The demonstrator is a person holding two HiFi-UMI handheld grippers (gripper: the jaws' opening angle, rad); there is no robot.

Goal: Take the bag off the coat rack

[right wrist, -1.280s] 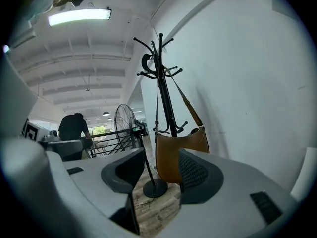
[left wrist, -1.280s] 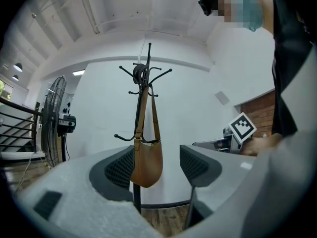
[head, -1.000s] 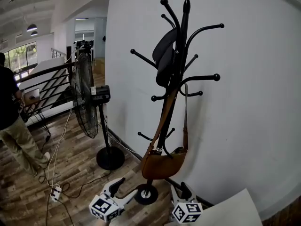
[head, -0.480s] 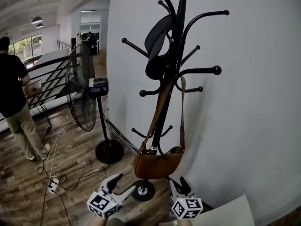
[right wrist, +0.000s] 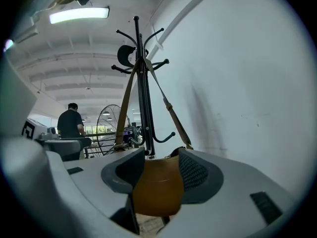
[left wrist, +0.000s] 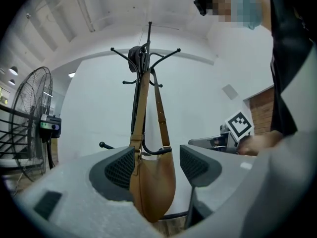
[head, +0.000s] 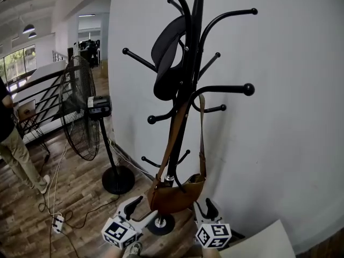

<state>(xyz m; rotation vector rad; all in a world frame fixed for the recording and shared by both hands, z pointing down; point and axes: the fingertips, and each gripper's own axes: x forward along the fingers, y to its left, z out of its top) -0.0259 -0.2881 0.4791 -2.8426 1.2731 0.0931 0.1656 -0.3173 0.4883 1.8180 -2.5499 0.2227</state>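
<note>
Jaws: both pairs stand apart, and neither is closed on anything. The left gripper (head: 141,209) sits at 7 o'clock of the bag (head: 174,195) and the right gripper (head: 204,211) at 5 o'clock, both just below it. Each gripper view frames the brown body in its gap; contact cannot be confirmed. The bag hangs low on the coat rack (head: 194,31). Its strap (head: 202,138) runs up to 12 o'clock and loops over a mid-height hook arm (head: 223,88), below a dark cap (head: 164,58). Judgement: the approach looks complete. Still to do: grasp the bag, lift the strap clear of the hook, and carry it away.
</note>
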